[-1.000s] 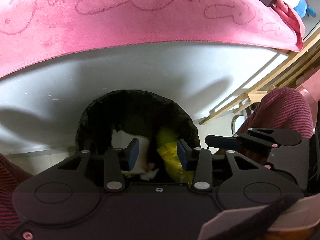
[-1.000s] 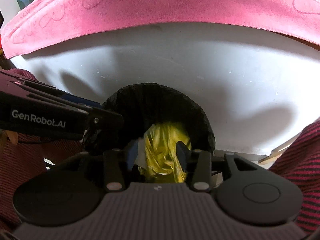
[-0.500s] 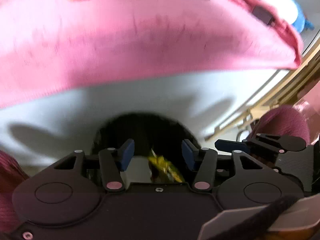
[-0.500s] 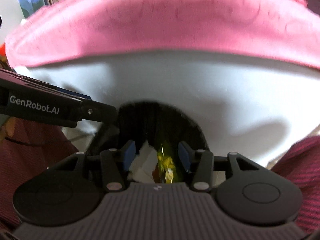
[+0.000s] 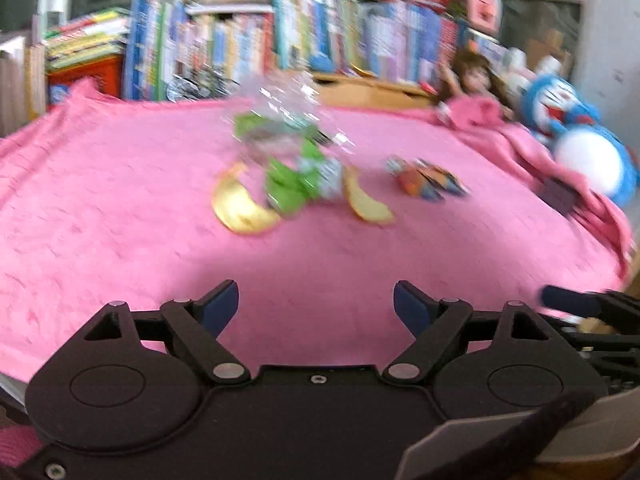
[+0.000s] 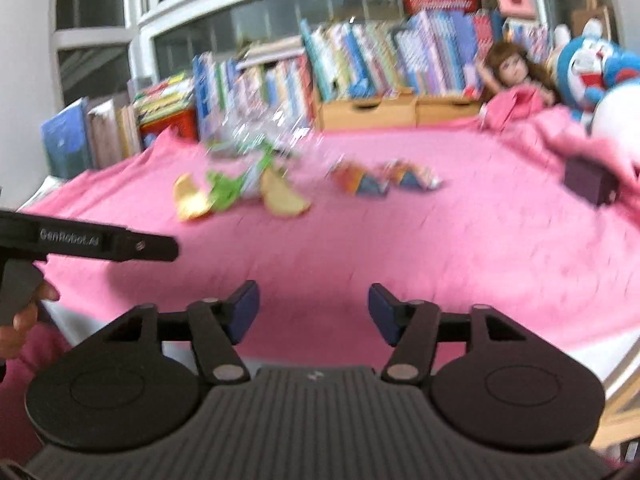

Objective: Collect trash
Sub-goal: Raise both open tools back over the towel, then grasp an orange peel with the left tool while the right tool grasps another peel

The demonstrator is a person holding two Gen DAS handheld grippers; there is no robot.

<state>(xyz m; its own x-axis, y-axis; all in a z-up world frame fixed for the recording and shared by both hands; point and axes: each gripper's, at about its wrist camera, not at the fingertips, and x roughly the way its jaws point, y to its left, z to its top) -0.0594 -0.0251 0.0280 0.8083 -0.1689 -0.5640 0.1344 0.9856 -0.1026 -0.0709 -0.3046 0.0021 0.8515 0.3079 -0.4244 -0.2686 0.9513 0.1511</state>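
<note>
Left gripper [image 5: 316, 304] and right gripper [image 6: 314, 312] just spread, empty; peels [image 5: 244, 208], wrappers [image 5: 428, 178] on pink cloth [image 5: 120, 200]

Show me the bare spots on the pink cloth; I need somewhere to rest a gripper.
The near stretch of pink cloth, between the left gripper and the peels, is bare. So is the far-left side, up to the books. It is crowded mid-cloth: peels, green wrapper, orange wrappers. The plush toy fills the right edge.

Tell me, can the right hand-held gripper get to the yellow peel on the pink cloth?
Probably yes: the right hand-held gripper is open and empty, and only bare pink cloth lies between it and the yellow peel.
</note>
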